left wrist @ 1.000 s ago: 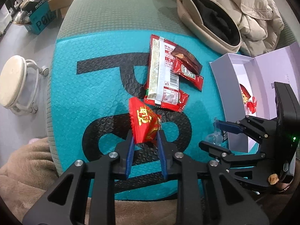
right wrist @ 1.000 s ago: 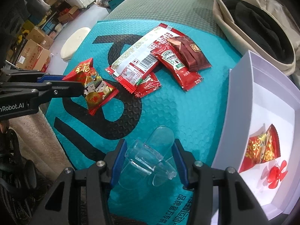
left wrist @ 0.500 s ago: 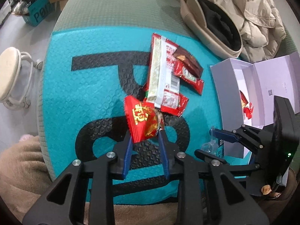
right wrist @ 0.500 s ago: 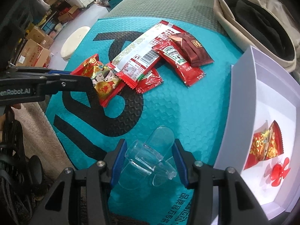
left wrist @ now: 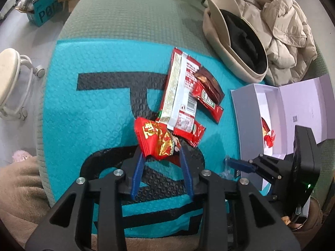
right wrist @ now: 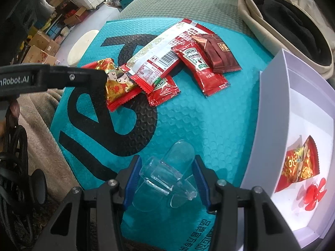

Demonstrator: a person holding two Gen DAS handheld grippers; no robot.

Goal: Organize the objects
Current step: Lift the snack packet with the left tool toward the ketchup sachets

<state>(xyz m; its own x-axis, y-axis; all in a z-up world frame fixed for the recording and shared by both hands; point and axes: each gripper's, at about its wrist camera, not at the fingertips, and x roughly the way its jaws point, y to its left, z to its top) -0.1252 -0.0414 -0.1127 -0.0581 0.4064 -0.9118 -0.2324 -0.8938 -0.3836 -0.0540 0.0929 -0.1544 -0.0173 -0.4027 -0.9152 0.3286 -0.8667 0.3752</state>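
My left gripper point(left wrist: 162, 152) is shut on a red and gold candy packet point(left wrist: 156, 139), which also shows in the right wrist view point(right wrist: 118, 83), low over the teal mat next to the snack pile. My right gripper point(right wrist: 166, 165) is shut on a clear plastic propeller piece point(right wrist: 165, 174) near the white box point(right wrist: 272, 113). The pile holds a long white and red wrapper point(left wrist: 180, 90), two ketchup sachets point(right wrist: 201, 67) and a brown packet point(right wrist: 219, 54). The box holds another red candy packet point(right wrist: 299, 163) and a red propeller point(right wrist: 314, 194).
A teal bubble mailer point(left wrist: 88, 104) covers the grey-green surface. A beige coat with a dark lining point(left wrist: 251, 31) lies at the back right. A white stool point(left wrist: 8, 71) and cardboard boxes point(right wrist: 39, 46) stand on the floor to the left.
My left gripper has carried the candy packet forward, up against the snack pile. My right gripper has stayed put with the clear piece.
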